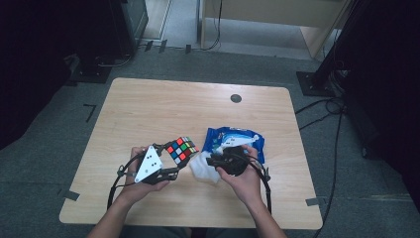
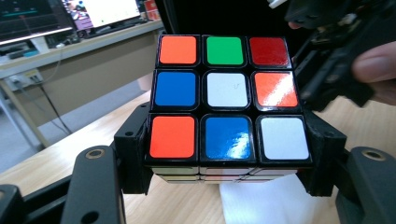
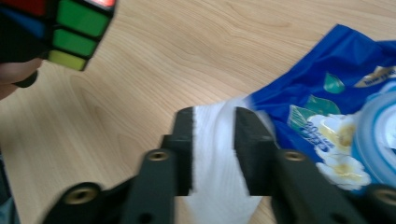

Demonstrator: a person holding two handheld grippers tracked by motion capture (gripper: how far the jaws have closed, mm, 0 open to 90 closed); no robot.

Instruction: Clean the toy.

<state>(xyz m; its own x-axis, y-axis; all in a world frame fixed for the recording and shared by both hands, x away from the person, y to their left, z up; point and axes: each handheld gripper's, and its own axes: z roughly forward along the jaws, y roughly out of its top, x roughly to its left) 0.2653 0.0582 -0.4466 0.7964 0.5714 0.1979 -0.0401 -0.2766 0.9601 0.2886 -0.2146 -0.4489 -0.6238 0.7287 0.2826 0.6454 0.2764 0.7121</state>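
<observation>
Nearest the lens in the left gripper view: left gripper [image 2: 229,175], jaws clamped on a scrambled puzzle cube [image 2: 227,100], one black pad against each side wall of the cube's lower layer. Cube face toward that camera reads orange, green, red along the top row; blue, white, orange across the middle; orange, blue, white along the bottom. Seen from the high view, cube [image 1: 182,150] raised just off the worktop [image 1: 148,109], tilted on a corner, with the left gripper [image 1: 168,166] directly below and left of it and a hand wrapped round the gripper body. Right gripper [image 1: 218,161] just right of the cube, close but not touching. Right gripper view: right gripper [image 3: 214,154] jaws part-open, standing either side of a white tissue [image 3: 215,154]; whether the pads actually press on the sheet not possible to tell. White tissue [image 1: 205,168] lying crumpled on the worktop immediately right of and slightly below the cube. Blue tissue packet [image 1: 235,141] with flower print further right of the cube, flat on the worktop, touching the tissue's far edge. Small dark round cap [image 1: 236,98] set in the worktop well beyond the cube.
</observation>
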